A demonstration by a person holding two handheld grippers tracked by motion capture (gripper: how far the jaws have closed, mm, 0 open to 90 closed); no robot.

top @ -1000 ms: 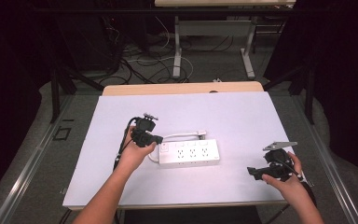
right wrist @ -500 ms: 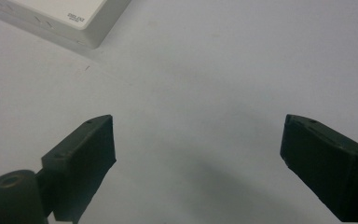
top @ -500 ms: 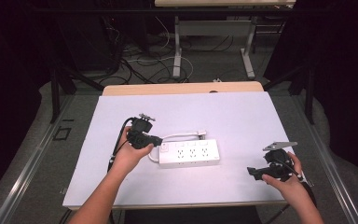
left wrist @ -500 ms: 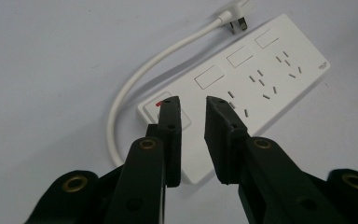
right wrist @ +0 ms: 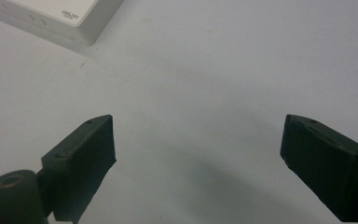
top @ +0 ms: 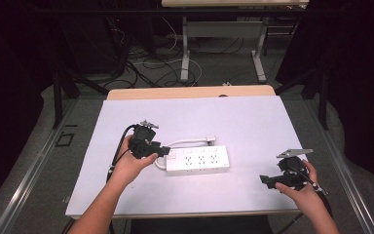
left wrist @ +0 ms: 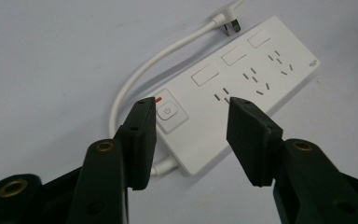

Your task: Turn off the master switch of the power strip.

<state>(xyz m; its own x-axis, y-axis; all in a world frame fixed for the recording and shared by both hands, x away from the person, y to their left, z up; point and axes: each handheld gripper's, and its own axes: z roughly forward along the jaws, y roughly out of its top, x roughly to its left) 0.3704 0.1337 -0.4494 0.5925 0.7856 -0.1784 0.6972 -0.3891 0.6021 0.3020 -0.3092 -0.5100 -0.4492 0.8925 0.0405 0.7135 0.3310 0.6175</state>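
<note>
A white power strip (top: 198, 160) lies flat near the middle of the white table (top: 243, 122); its short white cord (top: 187, 143) loops back to a plug (top: 210, 140). In the left gripper view the power strip (left wrist: 242, 84) shows a switch button (left wrist: 168, 112) at its near end and a cord (left wrist: 140, 79). My left gripper (top: 163, 150) hovers open just left of the strip's switch end; the left gripper (left wrist: 191, 128) has nothing between its jaws. My right gripper (top: 265, 181) is held wide open near the table's front right, apart from the strip. Below the right gripper (right wrist: 198, 154) lies bare table, the strip's corner (right wrist: 70, 18) beyond.
Beyond the table's wooden far edge (top: 190, 92) the floor holds loose cables (top: 151, 63) and the metal legs (top: 185, 53) of another table. Black frame bars (top: 58, 92) stand at the left and right.
My left gripper has drifted slightly left and toward the front, away from the strip's switch end. The right gripper and the strip have stayed put.
</note>
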